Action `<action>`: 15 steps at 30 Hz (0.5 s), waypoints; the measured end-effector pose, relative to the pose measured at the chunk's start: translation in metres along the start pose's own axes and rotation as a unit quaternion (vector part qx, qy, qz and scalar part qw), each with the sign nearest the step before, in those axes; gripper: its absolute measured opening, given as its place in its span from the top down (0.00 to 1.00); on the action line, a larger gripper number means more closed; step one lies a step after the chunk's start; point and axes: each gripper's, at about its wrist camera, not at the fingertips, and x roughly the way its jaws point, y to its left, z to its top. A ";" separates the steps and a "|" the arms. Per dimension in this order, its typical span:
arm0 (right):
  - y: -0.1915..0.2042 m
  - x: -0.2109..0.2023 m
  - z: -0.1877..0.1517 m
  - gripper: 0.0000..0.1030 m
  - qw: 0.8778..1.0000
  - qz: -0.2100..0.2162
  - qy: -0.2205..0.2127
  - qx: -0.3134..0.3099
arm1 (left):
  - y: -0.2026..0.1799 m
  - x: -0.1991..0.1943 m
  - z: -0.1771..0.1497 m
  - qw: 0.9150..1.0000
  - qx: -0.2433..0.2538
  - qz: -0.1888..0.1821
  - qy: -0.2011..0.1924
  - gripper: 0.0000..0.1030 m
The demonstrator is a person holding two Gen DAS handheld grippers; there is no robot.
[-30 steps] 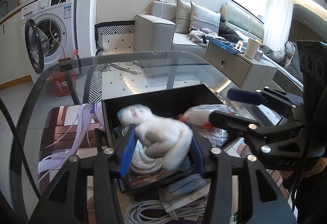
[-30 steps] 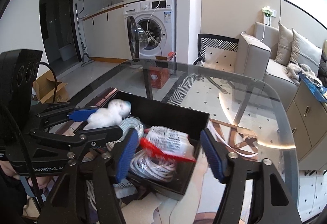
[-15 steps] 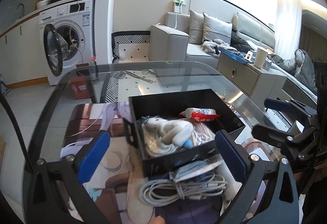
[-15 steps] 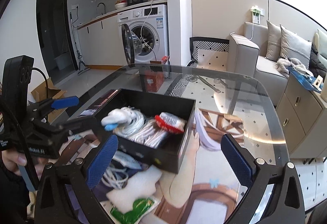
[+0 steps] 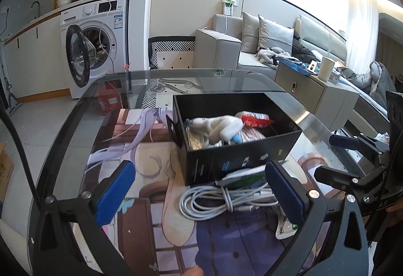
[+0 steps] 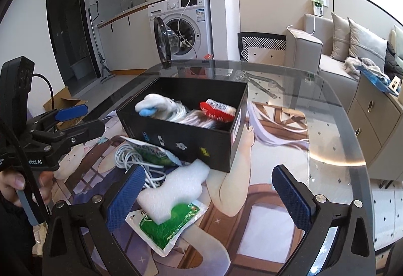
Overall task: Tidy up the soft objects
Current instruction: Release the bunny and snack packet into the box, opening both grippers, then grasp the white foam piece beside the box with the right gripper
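A black box (image 5: pixel 241 161) (image 6: pixel 186 140) stands on the printed mat. In it lie a white plush toy (image 5: pixel 219 126) (image 6: pixel 157 105), a red-and-white packet (image 5: pixel 254 118) (image 6: pixel 217 108) and white cable. In front of the box lie a coiled white cable (image 5: pixel 221 200) (image 6: pixel 128 157), a white foam piece (image 6: pixel 176 188) and green packets (image 6: pixel 168 225) (image 6: pixel 151 151). My left gripper (image 5: pixel 201 195) is open and empty, back from the box over the cable. My right gripper (image 6: pixel 206 193) is open and empty, over the foam piece.
The mat lies on a round glass table (image 6: pixel 335 125) whose edge curves around the far side. A washing machine (image 5: pixel 93 42) with its door open, a sofa (image 5: pixel 252 49) and a low cabinet (image 5: pixel 314 92) stand beyond the table.
My left gripper let go of the plush toy into the box, and my right gripper let go of the red-and-white packet. Both opened and drew back toward me.
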 end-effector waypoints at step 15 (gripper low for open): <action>0.006 0.020 -0.009 0.01 0.999 0.025 0.034 0.008 | -0.013 0.008 -0.023 0.999 0.009 0.001 0.031 0.00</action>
